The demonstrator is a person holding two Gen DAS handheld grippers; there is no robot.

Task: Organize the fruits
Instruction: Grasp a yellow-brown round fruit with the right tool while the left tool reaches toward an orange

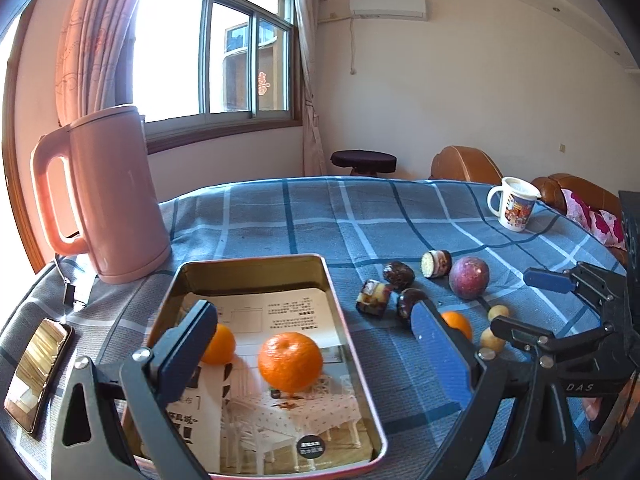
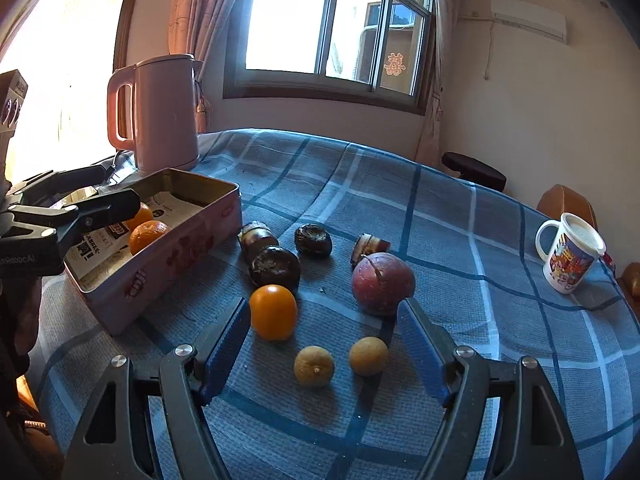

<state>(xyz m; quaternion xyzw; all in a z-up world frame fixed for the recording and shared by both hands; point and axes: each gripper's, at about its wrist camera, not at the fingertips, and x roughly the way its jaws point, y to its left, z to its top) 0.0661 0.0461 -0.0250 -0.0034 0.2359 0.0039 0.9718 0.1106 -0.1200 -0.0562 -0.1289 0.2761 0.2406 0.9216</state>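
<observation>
Over the tin (image 1: 352, 344) at lower left, your left gripper (image 1: 316, 340) has its jaws wide and empty, two oranges (image 1: 290, 361) already inside. Your right gripper (image 2: 324, 344), half open, frames loose fruit (image 2: 273, 311) on the bench (image 2: 440, 208) for the next pick.

Two oranges (image 1: 290, 361) lie in the open tin (image 1: 352, 344). A third orange (image 2: 273, 311), a purple passion fruit (image 2: 383, 283) and two small tan fruits (image 2: 314, 366) rest on the surface beside it.

1. Window (image 1: 216, 48): sliding panes, brown frame, bright daylight entering.
2. Curtains (image 1: 96, 36): pink, drawn aside.
3. Walls: cream; air conditioner (image 1: 387, 6) mounted high.
4. Furniture: dark round stool (image 1: 363, 160) and brown leather sofa (image 1: 464, 164) behind the blue-checked table (image 1: 360, 208).
</observation>
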